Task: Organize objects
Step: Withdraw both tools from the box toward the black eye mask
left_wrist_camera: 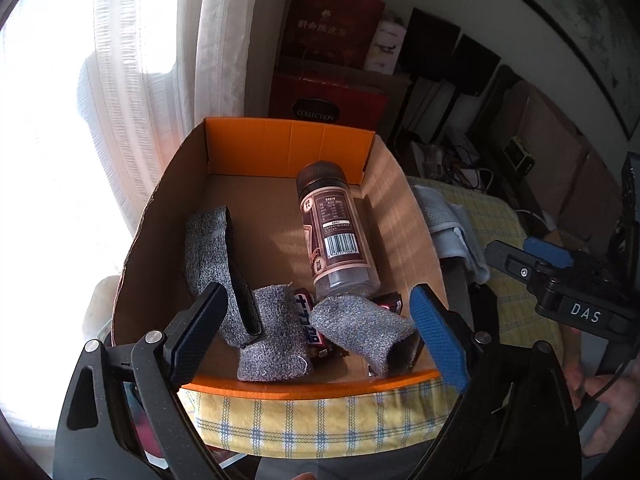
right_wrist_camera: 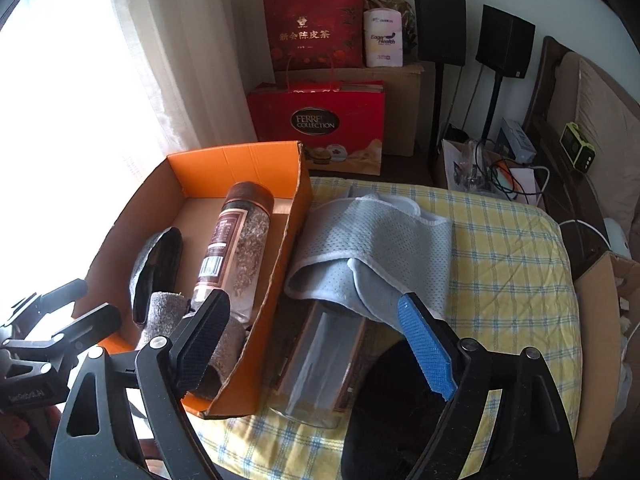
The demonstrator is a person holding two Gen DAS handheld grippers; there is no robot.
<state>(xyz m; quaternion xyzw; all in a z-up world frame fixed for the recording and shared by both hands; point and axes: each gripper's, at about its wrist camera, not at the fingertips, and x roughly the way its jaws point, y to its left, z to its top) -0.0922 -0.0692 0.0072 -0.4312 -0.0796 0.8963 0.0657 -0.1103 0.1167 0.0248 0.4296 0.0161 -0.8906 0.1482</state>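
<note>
Yellow checked cloth covering a bed (right_wrist_camera: 500, 240), sheer white curtain (right_wrist_camera: 168, 60) bright at its left edge, red gift boxes (right_wrist_camera: 316, 112) and black speakers (right_wrist_camera: 440, 24) stacked beyond the far edge. Orange-lined cardboard box (left_wrist_camera: 248, 144) at the bed's left edge, holding a ribbed-cap clear plastic bottle (left_wrist_camera: 334, 232) on its side, grey knitted gloves (left_wrist_camera: 272, 332) and a dark wrapped candy bar (left_wrist_camera: 310, 320) under them. Just beside the box, a perforated pale blue fabric band (right_wrist_camera: 380, 240) draped over a clear rectangular container (right_wrist_camera: 324, 360). Left gripper (left_wrist_camera: 316, 332) spread wide above the box's near wall, empty. Right gripper (right_wrist_camera: 316, 344) spread wide over the container, empty.
</note>
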